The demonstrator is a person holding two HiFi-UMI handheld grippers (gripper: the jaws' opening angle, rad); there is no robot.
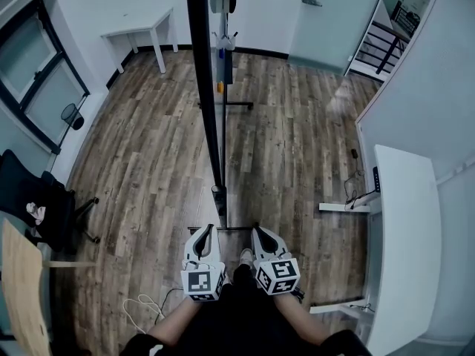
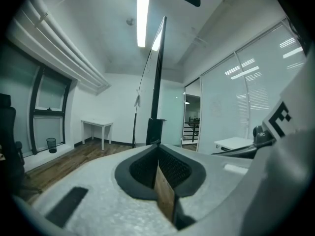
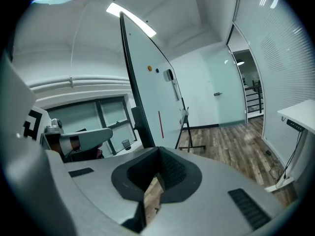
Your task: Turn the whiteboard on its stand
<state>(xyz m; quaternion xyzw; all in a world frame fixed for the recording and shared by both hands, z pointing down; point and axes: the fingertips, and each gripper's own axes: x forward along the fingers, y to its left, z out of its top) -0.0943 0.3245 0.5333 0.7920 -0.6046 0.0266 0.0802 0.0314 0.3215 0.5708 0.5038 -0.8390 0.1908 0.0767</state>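
Observation:
The whiteboard [image 1: 204,87] stands edge-on in front of me, its black top edge running away from me down the room. Its stand's near upright [image 1: 219,199] is just beyond my grippers. My left gripper [image 1: 206,231] is shut and holds nothing, a little short of the upright and to its left. My right gripper [image 1: 257,233] is beside it on the right, tips together and empty. In the left gripper view the shut left gripper [image 2: 158,144] points at the board's thin edge [image 2: 157,73]. Past the right gripper [image 3: 157,149] the white board face [image 3: 152,92] shows.
A white desk [image 1: 404,221] runs along the right wall with cables [image 1: 356,188] under it. A small white table [image 1: 145,28] stands at the far left wall, near a waste bin [image 1: 70,113]. A black chair [image 1: 33,199] and a wooden panel [image 1: 22,288] are at my left.

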